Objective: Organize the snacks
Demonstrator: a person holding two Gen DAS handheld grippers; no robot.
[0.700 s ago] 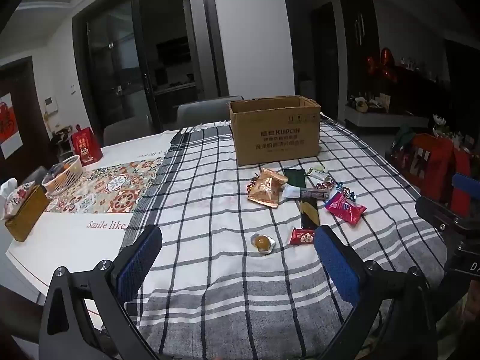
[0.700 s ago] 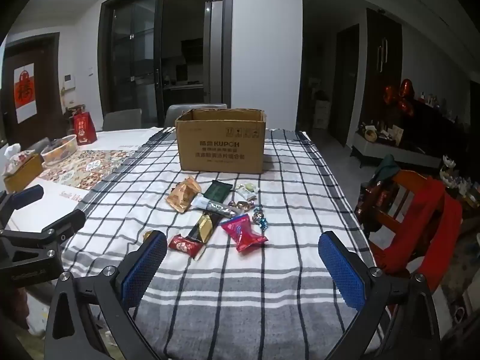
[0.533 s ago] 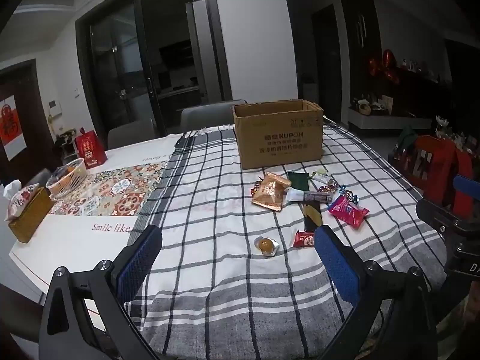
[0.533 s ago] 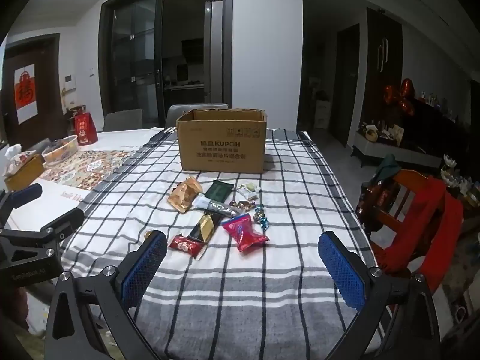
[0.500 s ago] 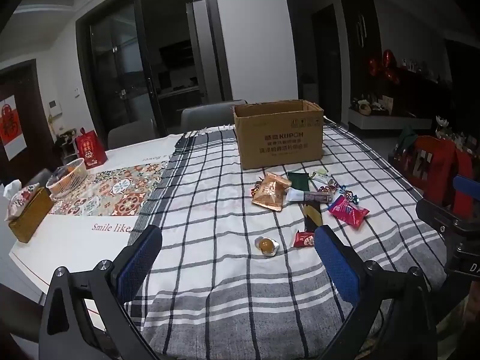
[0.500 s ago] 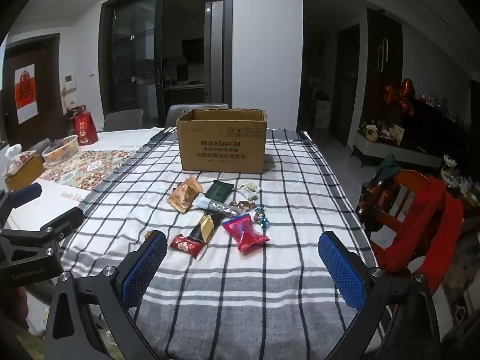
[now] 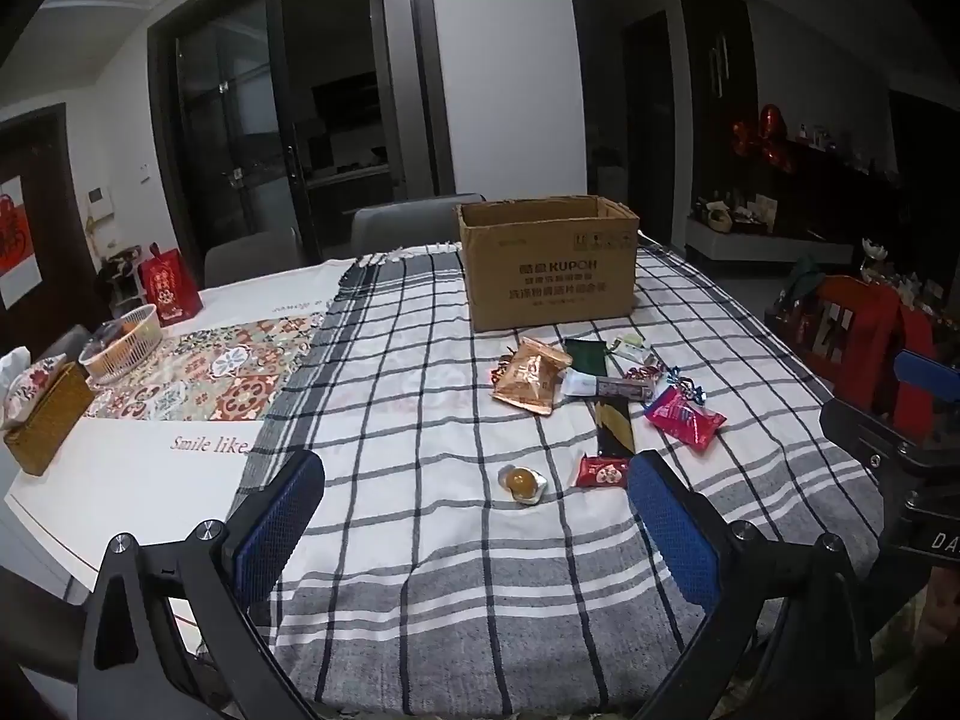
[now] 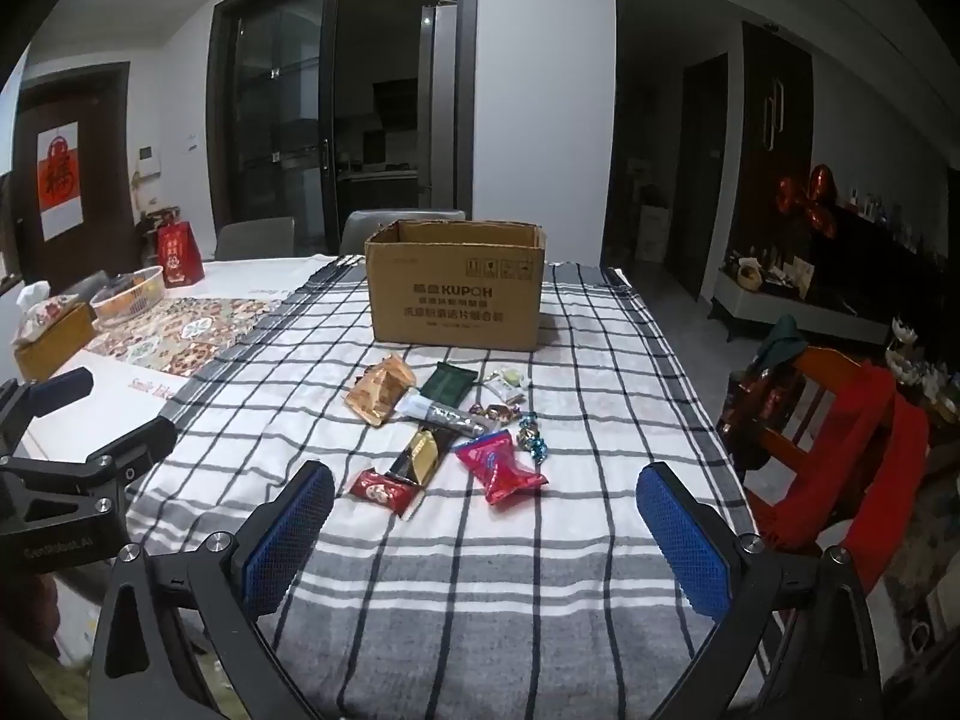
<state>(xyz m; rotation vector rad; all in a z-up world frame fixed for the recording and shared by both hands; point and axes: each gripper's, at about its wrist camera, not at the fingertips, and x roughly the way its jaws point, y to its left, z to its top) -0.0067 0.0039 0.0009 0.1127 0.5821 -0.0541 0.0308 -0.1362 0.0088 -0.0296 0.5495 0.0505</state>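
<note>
Lying in a loose cluster at the middle of the frame, the snacks [image 8: 447, 420] are resting on the checked tablecloth [image 8: 480, 588], just below the open cardboard box [image 8: 456, 291]. You are holding the right gripper [image 8: 486, 525] low in the frame, spread wide and gripping nothing, and the left gripper [image 7: 474, 516] likewise, empty, with a small jelly cup [image 7: 522, 483] showing between its fingers.
</note>
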